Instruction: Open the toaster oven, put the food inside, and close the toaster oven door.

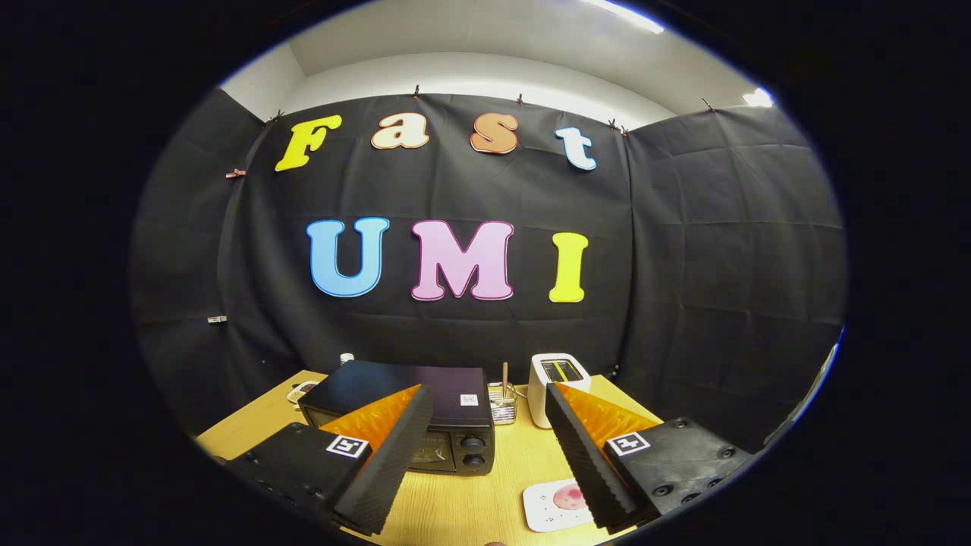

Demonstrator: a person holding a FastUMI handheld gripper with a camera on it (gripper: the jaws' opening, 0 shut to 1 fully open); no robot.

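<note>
Black cloth hangs as the booth's back and side walls, with a pale ceiling and a strip light above it, and below it lies a light wooden surface that carries everything in the scene.

On that surface, toward the left and beyond the left finger, stands a black box-shaped toaster oven with a flat dark top, a small white sticker near its right rear corner and two round black knobs one above the other at the right end of its front. Its glass door looks shut, though the left finger hides most of it. Just right of the oven sits a small clear glass holder with a thin wooden stick standing upright in it. Right of that holder stands a white slot toaster, partly covered by the right finger's tip. Behind the oven's left rear corner a small bottle with a pale cap peeks up, and a small round dish lies at the oven's left side.

Near the right finger, on its inner side, a white square plate rests on the wood with a round pinkish piece of food on it; the finger overlaps the plate's right edge.

The gripper is spread wide, its two fingers well apart, with nothing between them but bare wood and the oven's right end farther off. It has hold of nothing.
</note>
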